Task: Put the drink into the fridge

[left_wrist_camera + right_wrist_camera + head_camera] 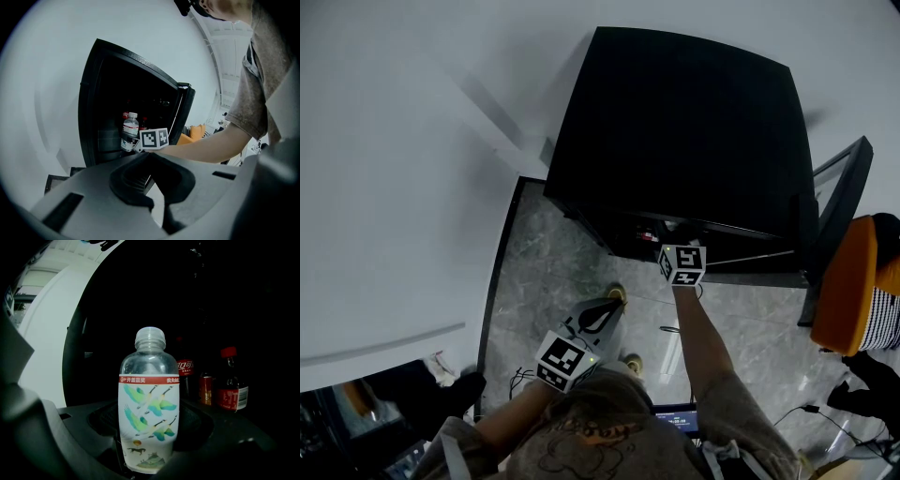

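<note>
A clear water bottle (pixel 149 413) with a red band and a label of flying birds stands upright between the jaws of my right gripper (pixel 149 461), which is shut on it. That gripper (pixel 675 246) reaches into the open front of the black fridge (pixel 675 122); its fingertips are hidden in the dark there. The left gripper view shows the bottle (pixel 130 131) at the fridge mouth beside the right gripper's marker cube (pixel 154 138). My left gripper (pixel 617 298) hangs back over the floor, its jaws closed tip to tip with nothing in them.
Inside the fridge stand two red-capped cola bottles (pixel 186 369) (pixel 232 385) and a small red can (pixel 205 389). The fridge door (pixel 839 202) hangs open to the right. An orange seat (pixel 848 281) is beyond it. A white wall (pixel 394 187) borders the marble floor (pixel 544 272).
</note>
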Available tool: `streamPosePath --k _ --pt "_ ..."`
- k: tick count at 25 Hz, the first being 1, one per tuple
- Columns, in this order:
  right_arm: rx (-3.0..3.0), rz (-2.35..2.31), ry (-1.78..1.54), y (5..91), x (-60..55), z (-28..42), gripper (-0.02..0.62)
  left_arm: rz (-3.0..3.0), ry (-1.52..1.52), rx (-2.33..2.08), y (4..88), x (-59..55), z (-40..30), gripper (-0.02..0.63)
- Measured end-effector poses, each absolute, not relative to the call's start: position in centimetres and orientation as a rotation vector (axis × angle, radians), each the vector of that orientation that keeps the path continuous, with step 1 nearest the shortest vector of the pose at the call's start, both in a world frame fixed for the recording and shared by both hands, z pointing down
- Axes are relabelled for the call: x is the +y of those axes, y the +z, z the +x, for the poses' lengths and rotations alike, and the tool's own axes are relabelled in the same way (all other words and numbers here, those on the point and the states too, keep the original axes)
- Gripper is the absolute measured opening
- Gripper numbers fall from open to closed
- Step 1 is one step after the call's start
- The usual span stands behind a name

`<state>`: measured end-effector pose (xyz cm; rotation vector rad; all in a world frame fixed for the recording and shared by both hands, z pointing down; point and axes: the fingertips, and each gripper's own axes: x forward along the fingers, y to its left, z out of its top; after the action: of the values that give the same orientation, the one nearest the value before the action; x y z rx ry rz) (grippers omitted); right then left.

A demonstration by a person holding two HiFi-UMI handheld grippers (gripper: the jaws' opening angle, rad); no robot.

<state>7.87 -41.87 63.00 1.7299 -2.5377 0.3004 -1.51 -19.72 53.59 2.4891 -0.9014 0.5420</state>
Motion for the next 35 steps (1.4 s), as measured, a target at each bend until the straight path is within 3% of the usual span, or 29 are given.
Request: streamPosePath --k 35 --pt "-2.505 1.700 0.284 64.2 -43.9 7.5 0.310 2.458 0.563 -0.901 54.8 -20.3 -2.5 0.002"
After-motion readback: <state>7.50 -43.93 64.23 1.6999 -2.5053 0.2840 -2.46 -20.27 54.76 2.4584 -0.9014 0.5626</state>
